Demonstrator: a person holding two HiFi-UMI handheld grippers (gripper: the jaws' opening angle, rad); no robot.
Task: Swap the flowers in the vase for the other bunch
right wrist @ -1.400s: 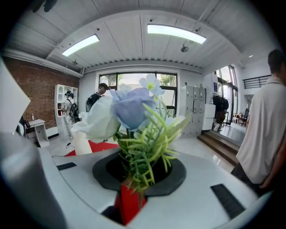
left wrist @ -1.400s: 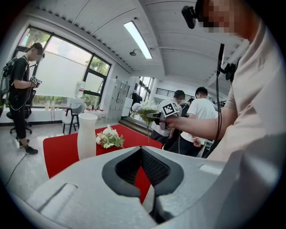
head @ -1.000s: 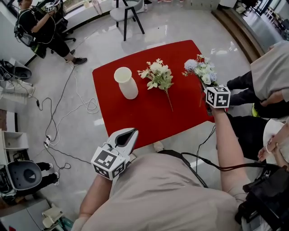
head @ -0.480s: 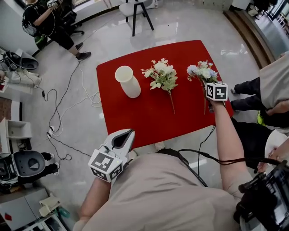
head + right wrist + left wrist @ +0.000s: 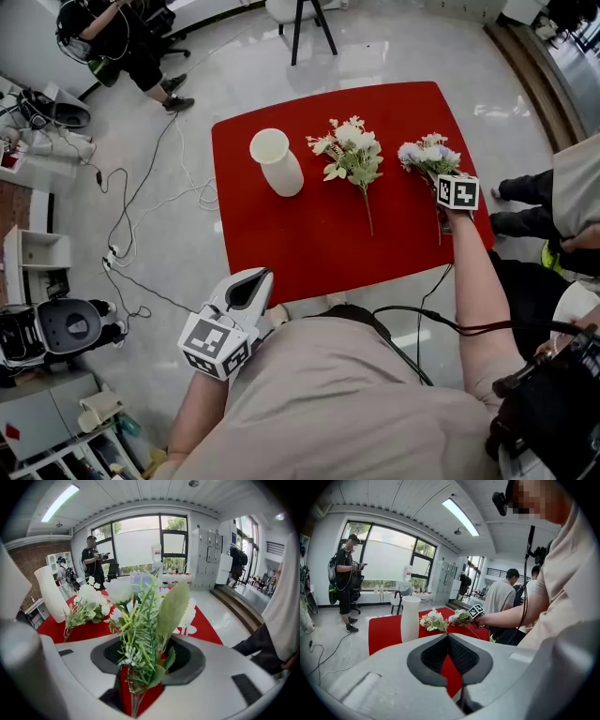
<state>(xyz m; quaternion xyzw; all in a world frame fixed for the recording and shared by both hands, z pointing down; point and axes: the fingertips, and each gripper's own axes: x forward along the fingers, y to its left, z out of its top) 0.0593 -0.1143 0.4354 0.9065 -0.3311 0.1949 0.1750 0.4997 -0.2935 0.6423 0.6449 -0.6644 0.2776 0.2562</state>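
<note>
The right gripper (image 5: 143, 660), jaws just opening, sits loose around the stems of the blue bunch (image 5: 427, 155) at the red worktop's (image 5: 309, 253) right edge, apparently discarding it so the empty vase (image 5: 277, 161) can take the white bunch (image 5: 352, 150), while the left gripper (image 5: 246, 286) hangs closed and empty.

White vase (image 5: 277, 161): tall, plain, standing upright with its mouth up on the left part of the red table (image 5: 309, 253). Cream-and-white bunch (image 5: 352, 155) with green leaves: lies flat at mid-table, near the vase's right but not touching it, with heads toward the far edge and one thin stem trailing toward the near edge. Pale blue-and-white bunch (image 5: 427, 157): further right, near the table's right edge, heads likewise away, stems passing between the parted jaws of the right gripper (image 5: 147, 660), which have just been opening; whether it rests on the cloth cannot be told.
</note>
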